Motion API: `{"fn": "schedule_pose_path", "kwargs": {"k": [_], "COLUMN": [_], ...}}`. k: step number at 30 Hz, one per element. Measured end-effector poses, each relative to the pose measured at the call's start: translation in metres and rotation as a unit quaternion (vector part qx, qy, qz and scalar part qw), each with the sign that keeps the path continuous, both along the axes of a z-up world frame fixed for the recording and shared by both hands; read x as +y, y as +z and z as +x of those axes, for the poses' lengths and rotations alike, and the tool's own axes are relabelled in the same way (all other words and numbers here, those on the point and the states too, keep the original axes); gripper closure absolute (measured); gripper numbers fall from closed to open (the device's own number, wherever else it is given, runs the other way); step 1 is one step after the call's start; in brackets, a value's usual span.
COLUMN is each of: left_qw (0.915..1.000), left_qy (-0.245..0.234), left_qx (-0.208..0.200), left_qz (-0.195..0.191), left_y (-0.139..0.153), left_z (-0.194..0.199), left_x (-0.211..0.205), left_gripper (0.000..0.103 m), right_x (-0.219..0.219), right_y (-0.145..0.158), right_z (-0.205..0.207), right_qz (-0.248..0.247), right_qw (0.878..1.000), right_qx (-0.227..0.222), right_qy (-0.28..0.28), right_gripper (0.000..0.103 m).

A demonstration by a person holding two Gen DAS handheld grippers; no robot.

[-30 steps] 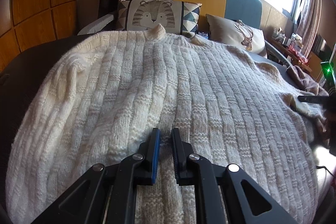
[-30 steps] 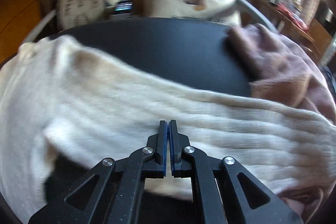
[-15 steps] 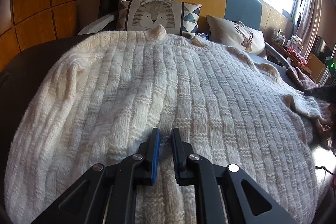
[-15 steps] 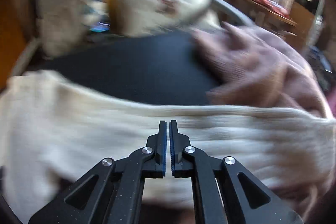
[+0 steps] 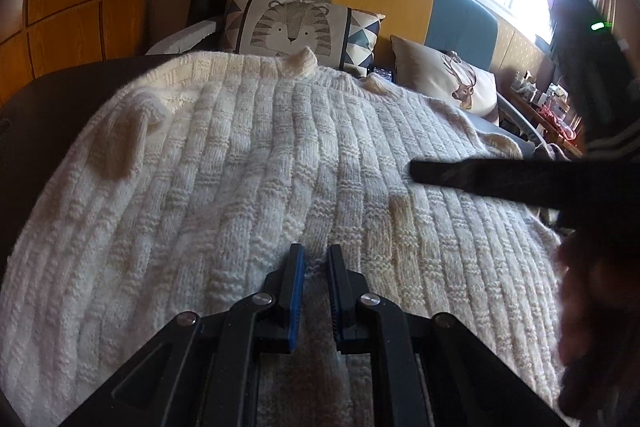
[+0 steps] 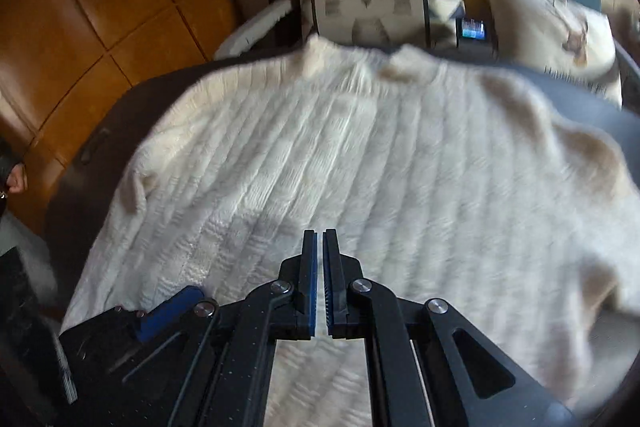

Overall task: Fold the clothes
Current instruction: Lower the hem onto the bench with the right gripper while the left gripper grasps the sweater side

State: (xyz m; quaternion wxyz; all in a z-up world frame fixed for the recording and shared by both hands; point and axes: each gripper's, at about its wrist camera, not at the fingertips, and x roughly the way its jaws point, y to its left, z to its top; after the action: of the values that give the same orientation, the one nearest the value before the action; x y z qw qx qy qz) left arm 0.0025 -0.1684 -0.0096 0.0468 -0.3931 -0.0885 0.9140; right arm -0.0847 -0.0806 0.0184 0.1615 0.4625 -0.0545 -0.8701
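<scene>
Cream knit sweater [image 5: 248,187] spread flat on dark desk [image 5: 60,99]. Left hand-held gripper [image 5: 314,259] nearly closed, pinching sweater hem fabric. Right hand-held gripper [image 6: 320,239] closed, empty, above sweater.

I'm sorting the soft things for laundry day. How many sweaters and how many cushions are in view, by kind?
Cream ribbed knit sweater, spread flat on the dark surface: 1
Cushions: 2 (tiger-print cushion, beige deer-print cushion)
Total: 3
</scene>
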Motion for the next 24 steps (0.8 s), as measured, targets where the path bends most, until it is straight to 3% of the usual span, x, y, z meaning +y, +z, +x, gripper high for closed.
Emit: {"fn": "schedule_pose_path", "kwargs": {"k": [3,11,15,18,21,24], "left_qw": [1.0,0.9993,1.0,0.9992,0.9966,0.9925], "left_qy": [-0.001,-0.025,0.005,0.03,0.046,0.077], "left_qx": [-0.001,-0.02,0.001,-0.022,-0.054,-0.089], "left_qz": [0.004,-0.02,0.007,-0.015,-0.042,-0.034], "left_y": [0.0,0.024,0.068,0.088,0.087,0.072], "left_z": [0.0,0.012,0.032,0.038,0.047,0.062], "left_x": [0.0,-0.004,-0.053,-0.095,-0.13,-0.164], "left_gripper": [0.092,0.086,0.086,0.08,0.08,0.079], "right_x": [-0.012,0.004,0.0,0.0,0.002,0.003], "right_y": [-0.016,-0.018,-0.015,-0.017,-0.017,-0.017], "right_z": [0.006,0.005,0.008,0.006,0.006,0.006], "right_qz": [0.044,0.003,0.015,0.006,-0.001,-0.002], "right_qw": [0.999,1.0,0.999,1.0,1.0,1.0], "right_qx": [0.018,0.019,0.025,0.022,0.021,0.021], "right_qy": [0.004,0.011,0.013,0.012,0.012,0.012], "right_gripper": [0.1,0.103,0.103,0.103,0.103,0.103]}}
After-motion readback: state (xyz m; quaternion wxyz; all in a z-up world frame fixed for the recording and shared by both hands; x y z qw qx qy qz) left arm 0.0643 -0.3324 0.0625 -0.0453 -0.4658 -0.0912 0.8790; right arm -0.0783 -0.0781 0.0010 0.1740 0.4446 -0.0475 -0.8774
